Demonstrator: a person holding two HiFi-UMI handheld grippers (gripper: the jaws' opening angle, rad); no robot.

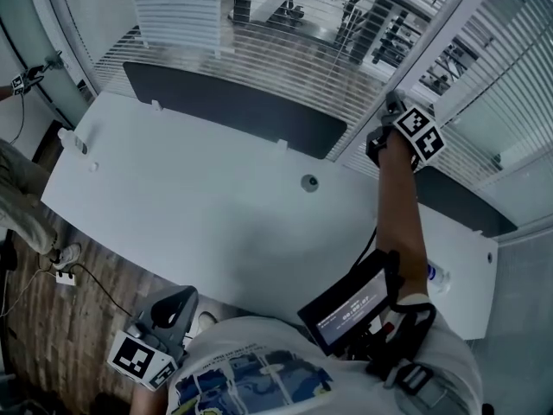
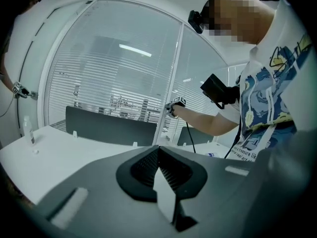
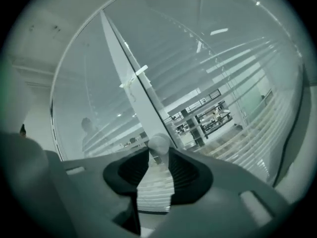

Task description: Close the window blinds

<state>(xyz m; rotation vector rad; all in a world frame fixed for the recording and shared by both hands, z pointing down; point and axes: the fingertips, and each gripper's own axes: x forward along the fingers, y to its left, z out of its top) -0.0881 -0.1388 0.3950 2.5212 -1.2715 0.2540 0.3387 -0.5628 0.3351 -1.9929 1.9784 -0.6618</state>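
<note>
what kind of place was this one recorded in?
Most likely an open-plan office. There is a long white desk with dark divider screens along its back edge, a glass wall hung with horizontal blinds, and rows of workstations visible beyond the glass.

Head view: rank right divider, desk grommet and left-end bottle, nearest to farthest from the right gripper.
1. Right divider, just below the right gripper holding the blind pull.
2. Desk grommet, mid-desk, to its left.
3. Left-end bottle, far left desk corner.
</note>
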